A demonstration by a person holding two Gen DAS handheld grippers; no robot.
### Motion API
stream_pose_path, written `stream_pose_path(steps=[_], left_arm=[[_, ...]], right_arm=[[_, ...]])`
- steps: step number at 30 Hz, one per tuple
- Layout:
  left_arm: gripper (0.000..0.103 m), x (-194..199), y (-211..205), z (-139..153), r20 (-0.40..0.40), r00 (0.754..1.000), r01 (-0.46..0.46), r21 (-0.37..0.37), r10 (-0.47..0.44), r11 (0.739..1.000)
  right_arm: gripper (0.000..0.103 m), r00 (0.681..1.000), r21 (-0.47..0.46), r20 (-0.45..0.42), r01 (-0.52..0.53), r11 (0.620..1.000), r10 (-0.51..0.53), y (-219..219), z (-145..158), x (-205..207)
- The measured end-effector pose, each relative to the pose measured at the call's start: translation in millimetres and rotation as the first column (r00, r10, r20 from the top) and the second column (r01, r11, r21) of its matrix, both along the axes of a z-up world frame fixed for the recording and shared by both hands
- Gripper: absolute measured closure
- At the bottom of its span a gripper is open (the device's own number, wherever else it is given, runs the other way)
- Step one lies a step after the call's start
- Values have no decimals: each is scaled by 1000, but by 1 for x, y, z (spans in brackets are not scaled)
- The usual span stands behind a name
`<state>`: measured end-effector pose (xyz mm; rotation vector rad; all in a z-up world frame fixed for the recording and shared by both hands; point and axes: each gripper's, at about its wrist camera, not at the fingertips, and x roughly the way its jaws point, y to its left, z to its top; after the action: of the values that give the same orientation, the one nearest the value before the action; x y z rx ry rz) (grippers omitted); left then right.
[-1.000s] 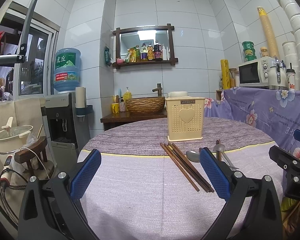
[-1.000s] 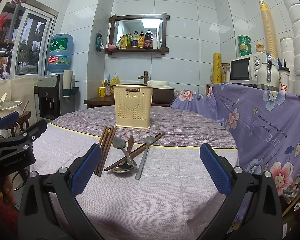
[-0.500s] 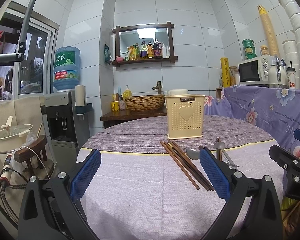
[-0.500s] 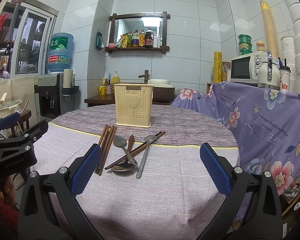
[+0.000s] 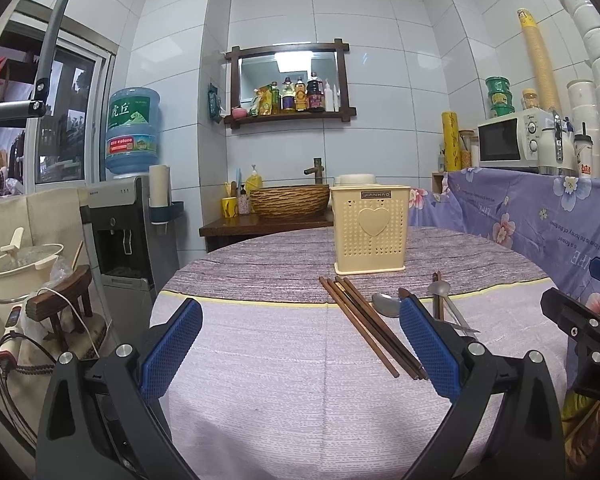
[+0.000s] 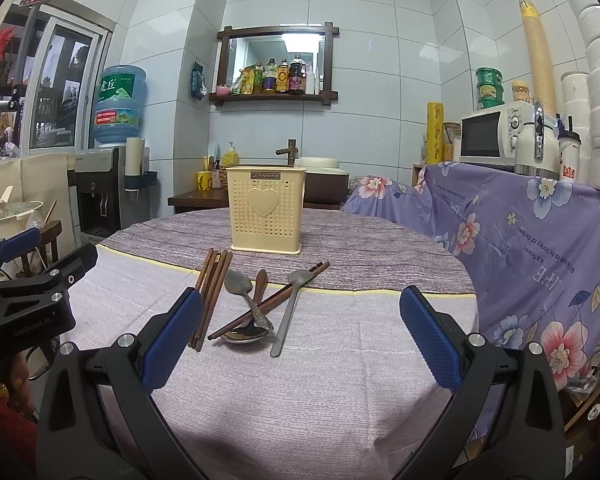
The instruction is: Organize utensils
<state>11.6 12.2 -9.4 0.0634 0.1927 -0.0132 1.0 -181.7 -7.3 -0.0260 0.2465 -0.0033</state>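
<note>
Table [image 6: 340, 380] w/ chopsticks [image 6: 210, 288], spoons [image 6: 244, 292] before holder [image 6: 266, 210].

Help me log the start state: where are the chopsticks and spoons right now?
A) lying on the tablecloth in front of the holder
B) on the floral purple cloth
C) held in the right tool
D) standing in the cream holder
A: the chopsticks and spoons lie flat on the tablecloth, in front of the cream holder; both tools are open and empty.

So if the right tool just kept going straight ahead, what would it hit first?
Probably the crossed pile of spoons and chopsticks on the tablecloth, then the cream utensil holder behind; depth is uncertain. The right tool is open.
</note>
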Motion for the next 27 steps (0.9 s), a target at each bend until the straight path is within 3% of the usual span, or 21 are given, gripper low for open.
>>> stream_pose_path(steps=[4,5,6,9,13,17,27], left_arm=[[5,12,0,-3,-77,997,-2,10,3,1000],[5,18,1,-5,-114,993,3,6,-3,1000],[5,24,2,-6,-149,989,3,3,-2,1000],[5,43,8,-10,-258,966,10,-15,-14,1000],[5,64,13,-18,-360,932,22,-34,-32,999],[5,80,11,-23,-417,908,39,-8,-39,999],[5,123,4,-26,-498,865,95,42,-62,995]], right_arm=[[5,998,-10,-47,37,999,-38,-4,-1,9],[5,984,-18,24,-177,984,178,-6,-2,15],[5,996,-14,-74,53,999,-54,-11,-2,20],[5,985,28,-132,115,993,-110,-26,-1,31],[5,977,52,-174,129,990,-119,-38,-2,41],[5,970,-1,-214,120,993,-117,-43,-8,56],[5,949,40,-316,-3,999,15,-39,-11,106]])
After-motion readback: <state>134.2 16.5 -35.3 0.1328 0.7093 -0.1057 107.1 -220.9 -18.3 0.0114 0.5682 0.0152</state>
